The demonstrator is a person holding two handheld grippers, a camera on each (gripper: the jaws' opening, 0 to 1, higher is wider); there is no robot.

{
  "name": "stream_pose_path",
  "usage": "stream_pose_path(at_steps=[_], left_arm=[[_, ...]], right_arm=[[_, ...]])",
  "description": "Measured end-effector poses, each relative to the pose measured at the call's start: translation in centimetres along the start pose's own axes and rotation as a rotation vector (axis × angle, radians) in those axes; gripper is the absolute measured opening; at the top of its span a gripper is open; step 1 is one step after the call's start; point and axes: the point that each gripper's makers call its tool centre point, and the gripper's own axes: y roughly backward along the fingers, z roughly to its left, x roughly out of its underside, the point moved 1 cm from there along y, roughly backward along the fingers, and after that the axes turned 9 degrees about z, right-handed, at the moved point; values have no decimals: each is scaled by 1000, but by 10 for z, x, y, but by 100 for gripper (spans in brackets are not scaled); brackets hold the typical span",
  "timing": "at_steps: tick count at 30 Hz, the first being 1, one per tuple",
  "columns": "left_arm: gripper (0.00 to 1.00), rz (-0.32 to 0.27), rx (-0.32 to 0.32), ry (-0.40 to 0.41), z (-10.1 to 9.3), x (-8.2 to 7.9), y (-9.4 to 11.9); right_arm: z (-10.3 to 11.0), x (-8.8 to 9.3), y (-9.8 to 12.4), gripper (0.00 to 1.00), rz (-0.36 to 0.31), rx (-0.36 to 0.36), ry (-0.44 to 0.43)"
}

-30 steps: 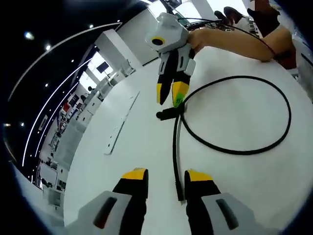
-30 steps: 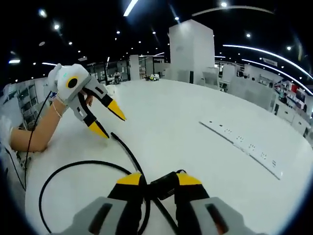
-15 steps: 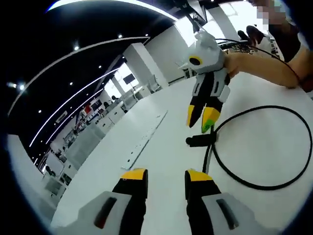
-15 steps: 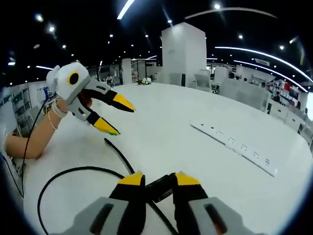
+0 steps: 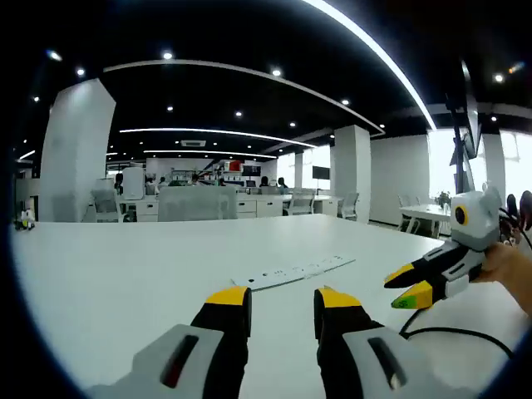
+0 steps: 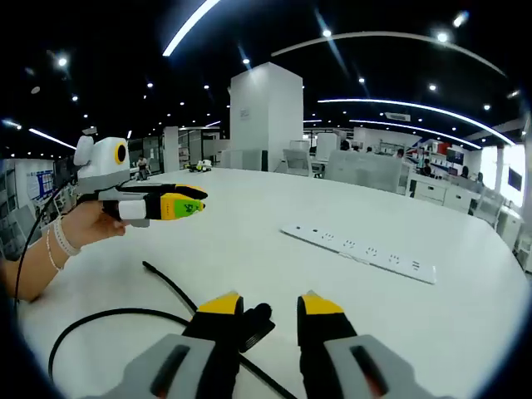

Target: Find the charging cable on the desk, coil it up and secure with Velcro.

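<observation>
Black charging cable (image 6: pixel 125 316) lying looped on the white desk (image 6: pixel 274 258), its thick plug end just beside the right hand-held gripper (image 6: pixel 272 304), whose jaws stand spread. Left hand-held gripper (image 5: pixel 283 297) raised above the desk, jaws parted and empty. White power strip (image 6: pixel 359 252) farther off.

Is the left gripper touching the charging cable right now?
Apart. The right gripper view shows the left gripper raised above the desk, with bare white surface between it and the charging cable.
</observation>
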Motion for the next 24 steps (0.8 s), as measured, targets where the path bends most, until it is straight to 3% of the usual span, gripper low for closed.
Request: stream_pose_path(at_steps=[3, 7, 11, 16, 24], left_arm=[[36, -64, -23, 109, 3, -7, 6], [48, -104, -72, 178, 6, -5, 13], [62, -93, -184, 248, 21, 7, 16], [64, -71, -193, 233, 14, 14, 14], [64, -94, -176, 218, 6, 7, 19]], right_arm=[[-10, -1, 6, 31, -55, 92, -46], [-30, 0, 19, 35, -134, 257, -99], [-46, 1, 40, 38, -205, 400, -160], [-55, 0, 58, 45, -247, 461, -201], [-57, 6, 65, 55, -243, 483, -230]])
